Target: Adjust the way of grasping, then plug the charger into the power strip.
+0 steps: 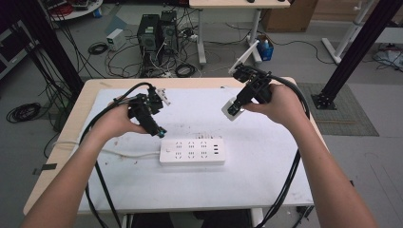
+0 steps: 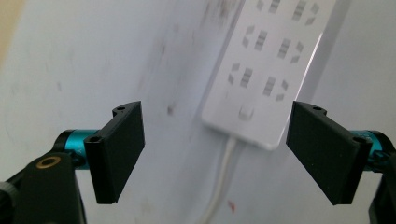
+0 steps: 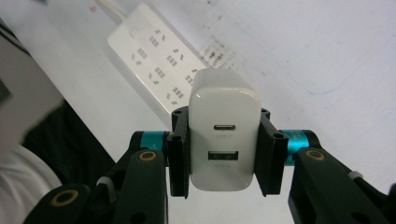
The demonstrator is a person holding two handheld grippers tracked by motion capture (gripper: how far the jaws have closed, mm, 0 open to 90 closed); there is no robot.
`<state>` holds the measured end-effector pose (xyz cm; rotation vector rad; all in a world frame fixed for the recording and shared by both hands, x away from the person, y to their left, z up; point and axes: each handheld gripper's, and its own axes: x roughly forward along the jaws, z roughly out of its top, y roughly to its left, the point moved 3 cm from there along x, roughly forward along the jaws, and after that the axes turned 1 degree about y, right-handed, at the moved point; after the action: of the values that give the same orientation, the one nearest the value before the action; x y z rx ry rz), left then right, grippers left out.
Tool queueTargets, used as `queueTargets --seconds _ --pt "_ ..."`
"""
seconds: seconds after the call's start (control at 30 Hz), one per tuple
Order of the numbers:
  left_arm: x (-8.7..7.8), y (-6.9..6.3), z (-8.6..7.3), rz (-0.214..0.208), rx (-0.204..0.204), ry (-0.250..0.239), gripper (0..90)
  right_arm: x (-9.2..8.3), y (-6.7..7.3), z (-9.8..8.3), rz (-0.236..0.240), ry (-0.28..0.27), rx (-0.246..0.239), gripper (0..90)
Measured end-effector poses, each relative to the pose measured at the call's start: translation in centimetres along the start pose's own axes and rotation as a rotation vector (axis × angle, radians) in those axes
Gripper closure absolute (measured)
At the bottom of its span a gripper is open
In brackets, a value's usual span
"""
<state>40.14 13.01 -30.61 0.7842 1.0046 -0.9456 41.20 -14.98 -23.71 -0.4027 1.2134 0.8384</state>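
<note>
Right gripper view shows the right tongs [image 3: 224, 154] clenched on the white two-port USB charger block [image 3: 224, 140], so I'd steady the white power strip [image 1: 192, 151], at six o'clock on the surface [image 1: 285, 156], with the released left tongs [image 2: 217, 149] before plugging in squarely.

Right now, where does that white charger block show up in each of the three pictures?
High view: the white USB charger sits right of centre, above the table, clamped in the right gripper.
Left gripper view: not in it.
Right gripper view: the charger is at centre, between the black jaws, ports facing the camera.
Shared landmark: the white power strip.
</note>
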Motion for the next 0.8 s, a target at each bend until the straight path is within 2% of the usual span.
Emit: queueTargets --seconds 0.07,0.17,0.3,0.33,0.4,0.6,0.67,0.8 --pt "0.1 0.7 -1.3 -0.005 -0.050 0.099 19.4 0.0 0.1 0.1 -0.024 0.019 -0.037 62.3" --pt "0.2 1.8 -3.2 0.044 -0.111 0.204 19.4 0.2 0.1 0.1 -0.029 0.041 -0.066 62.3" --pt "0.2 2.1 -3.9 0.050 -0.131 0.209 19.4 0.4 0.2 0.1 -0.035 0.056 -0.080 62.3" --pt "0.0 2.5 -4.6 0.054 -0.147 0.196 19.4 0.7 0.2 0.2 -0.039 0.070 -0.091 62.3" --pt "-0.2 2.7 -4.9 0.055 -0.158 0.192 19.4 0.7 0.2 0.2 -0.038 0.076 -0.098 62.3" --pt "-0.4 2.9 -5.4 0.055 -0.163 0.193 19.4 0.9 0.3 0.2 -0.031 0.078 -0.130 62.3" --pt "-0.4 3.1 -5.8 0.058 -0.174 0.177 19.4 1.3 0.3 0.4 -0.040 0.097 -0.140 62.3" --pt "-0.5 3.2 -6.3 0.058 -0.173 0.183 19.4 1.5 0.2 0.5 -0.045 0.101 -0.155 62.3"
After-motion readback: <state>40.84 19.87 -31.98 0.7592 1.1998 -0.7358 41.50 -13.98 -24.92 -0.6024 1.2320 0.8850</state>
